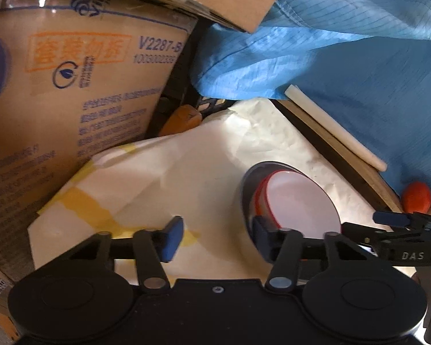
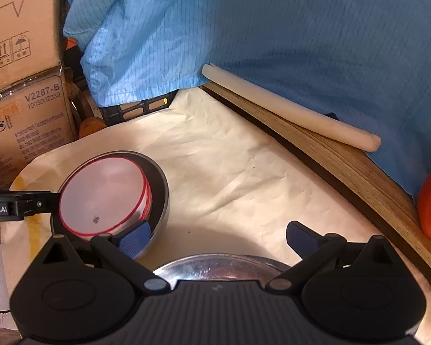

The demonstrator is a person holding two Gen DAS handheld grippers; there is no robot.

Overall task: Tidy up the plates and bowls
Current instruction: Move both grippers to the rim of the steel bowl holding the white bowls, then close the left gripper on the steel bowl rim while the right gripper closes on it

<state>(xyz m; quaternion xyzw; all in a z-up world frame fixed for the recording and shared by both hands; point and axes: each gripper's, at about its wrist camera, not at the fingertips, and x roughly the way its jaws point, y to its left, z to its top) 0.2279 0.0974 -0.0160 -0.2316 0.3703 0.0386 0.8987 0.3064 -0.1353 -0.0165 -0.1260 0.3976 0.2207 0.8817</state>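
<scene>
Nearest the right wrist camera, a metal plate (image 2: 215, 267) lay beneath the right gripper (image 2: 218, 237), fingers spread wide. Beyond, the left gripper (image 1: 215, 238), also apart, flanked red-rimmed white bowls (image 2: 103, 195) nested in a grey bowl (image 2: 161, 189) on cream paper (image 2: 230, 172).

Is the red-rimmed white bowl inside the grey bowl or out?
Inside: the red-rimmed white bowl sits tilted within the grey bowl's wall.
</scene>
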